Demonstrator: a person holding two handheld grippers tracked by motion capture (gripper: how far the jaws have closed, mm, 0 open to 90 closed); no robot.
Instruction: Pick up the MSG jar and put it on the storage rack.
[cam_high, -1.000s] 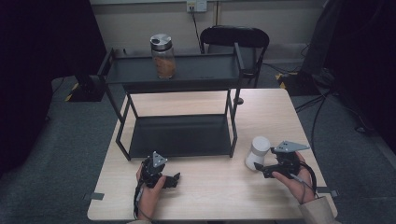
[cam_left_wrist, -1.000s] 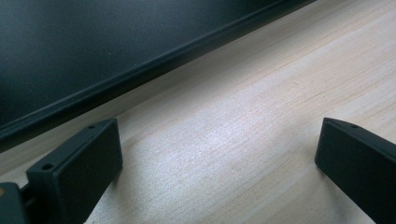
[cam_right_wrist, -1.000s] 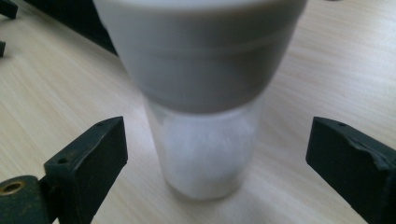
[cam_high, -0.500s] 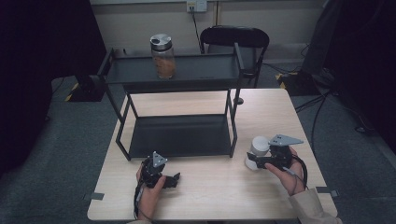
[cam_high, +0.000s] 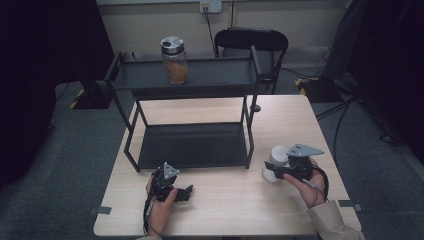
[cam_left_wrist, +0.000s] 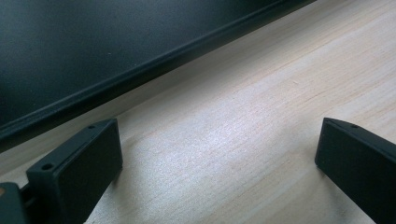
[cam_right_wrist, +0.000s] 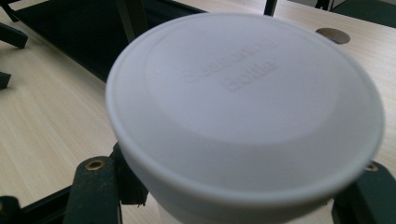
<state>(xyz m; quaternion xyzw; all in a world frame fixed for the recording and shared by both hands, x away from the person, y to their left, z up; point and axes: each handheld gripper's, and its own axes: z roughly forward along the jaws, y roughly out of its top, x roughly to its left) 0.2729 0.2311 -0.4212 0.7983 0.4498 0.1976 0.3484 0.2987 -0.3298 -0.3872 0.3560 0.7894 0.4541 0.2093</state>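
Nearest the person, the left gripper lay on the pale wooden table, jaws wide apart and empty. The right gripper had its jaws on either side of the upright white plastic bottle, just right of the black two-tier metal shelf rack; whether they pressed it could not be told. Farthest, a clear steel-lidded jar stood on the top tier.
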